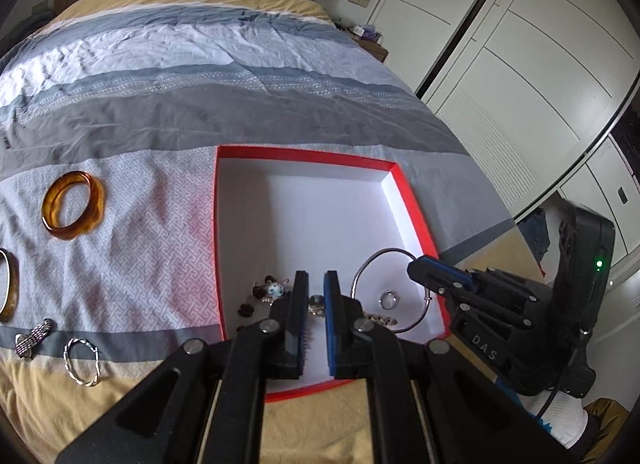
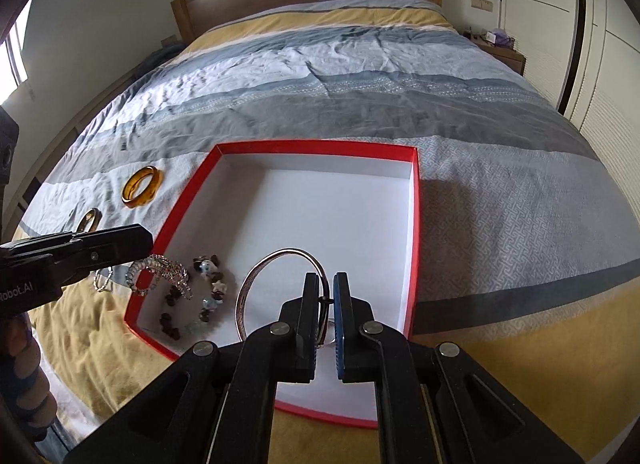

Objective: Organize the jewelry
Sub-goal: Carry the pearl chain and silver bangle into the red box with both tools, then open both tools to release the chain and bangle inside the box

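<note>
Several pieces already lie in the red box (image 2: 416, 200): a bead bracelet (image 2: 208, 296), a ring (image 1: 389, 299) and a silver bangle (image 2: 256, 284). Our right gripper (image 2: 325, 296) is narrowly parted around the bangle wire; we cannot tell whether it clamps. Our left gripper (image 1: 316, 296) hovers over the box's near corner, fingers slightly apart, holding a sparkly chain (image 2: 168, 270) between them, it seems. Left on the bedspread (image 1: 160, 200): amber bangle (image 1: 74, 206), second bangle (image 1: 8, 290), twisted hoop (image 1: 82, 362), small chain (image 1: 34, 338). We judge the task roughly half done
</note>
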A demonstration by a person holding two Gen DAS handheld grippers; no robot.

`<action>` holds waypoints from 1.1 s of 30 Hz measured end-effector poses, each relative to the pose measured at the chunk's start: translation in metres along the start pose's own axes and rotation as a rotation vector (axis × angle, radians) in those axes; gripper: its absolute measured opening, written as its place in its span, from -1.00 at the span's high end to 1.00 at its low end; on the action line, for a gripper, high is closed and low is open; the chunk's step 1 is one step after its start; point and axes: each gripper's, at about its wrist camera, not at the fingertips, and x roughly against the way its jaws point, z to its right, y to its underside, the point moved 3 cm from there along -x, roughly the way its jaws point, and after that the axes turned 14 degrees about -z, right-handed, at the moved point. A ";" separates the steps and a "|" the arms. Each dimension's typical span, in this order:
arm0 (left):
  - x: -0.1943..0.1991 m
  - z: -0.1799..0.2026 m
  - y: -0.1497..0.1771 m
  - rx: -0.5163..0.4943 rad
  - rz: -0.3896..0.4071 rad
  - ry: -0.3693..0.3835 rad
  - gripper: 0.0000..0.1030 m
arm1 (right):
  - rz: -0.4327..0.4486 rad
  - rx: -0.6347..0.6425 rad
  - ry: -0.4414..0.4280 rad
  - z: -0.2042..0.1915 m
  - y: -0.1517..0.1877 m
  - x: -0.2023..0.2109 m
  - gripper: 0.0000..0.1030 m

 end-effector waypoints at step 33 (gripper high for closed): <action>0.010 0.009 0.046 -0.046 -0.060 0.017 0.54 | 0.023 -0.040 0.047 0.000 0.024 0.046 0.36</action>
